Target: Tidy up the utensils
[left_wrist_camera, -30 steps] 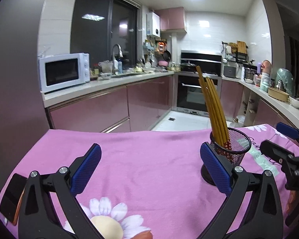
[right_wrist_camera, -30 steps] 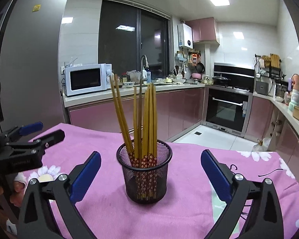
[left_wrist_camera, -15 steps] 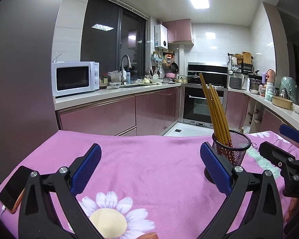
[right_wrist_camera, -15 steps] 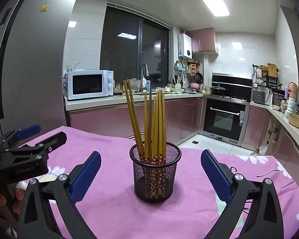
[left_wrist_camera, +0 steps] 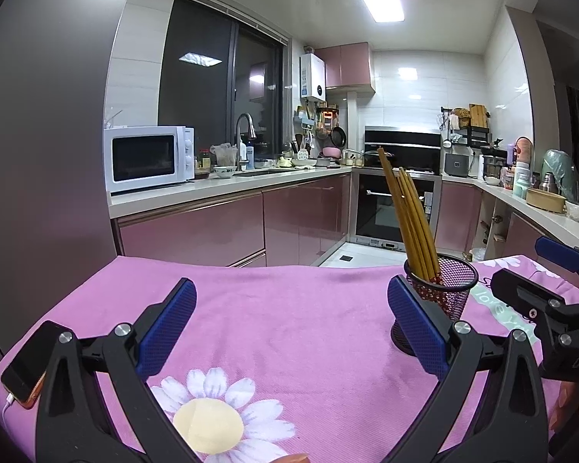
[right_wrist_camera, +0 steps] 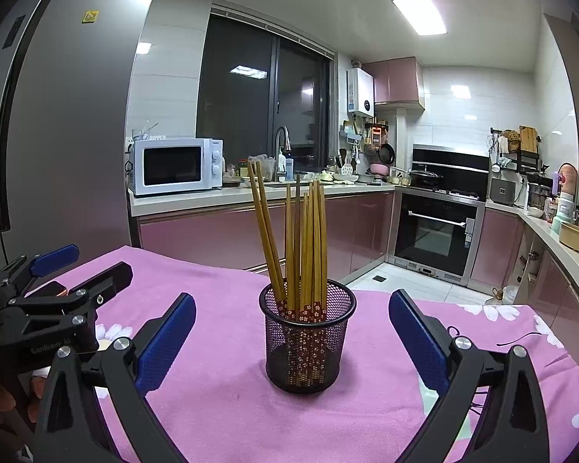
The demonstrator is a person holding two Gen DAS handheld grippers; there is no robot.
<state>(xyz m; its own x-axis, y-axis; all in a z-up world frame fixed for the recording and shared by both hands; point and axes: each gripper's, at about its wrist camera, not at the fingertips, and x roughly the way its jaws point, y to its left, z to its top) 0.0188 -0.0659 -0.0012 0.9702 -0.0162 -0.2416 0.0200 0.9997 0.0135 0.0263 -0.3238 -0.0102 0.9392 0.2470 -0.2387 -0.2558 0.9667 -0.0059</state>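
A black mesh cup stands upright on the pink tablecloth, holding several wooden chopsticks that stand with their tips up. My right gripper is open and empty, its blue pads level with the cup and nearer than it. The cup and chopsticks also show in the left wrist view, beyond my right pad. My left gripper is open and empty over bare cloth, left of the cup.
A phone with a white cable lies at the table's left edge. The right gripper shows at the right of the left wrist view. Kitchen counters, a microwave and an oven stand beyond the table.
Both cameras have tilted upward and drawn back a little, so the cup sits lower and farther in view. Both grippers stay open and the chopsticks have not moved.
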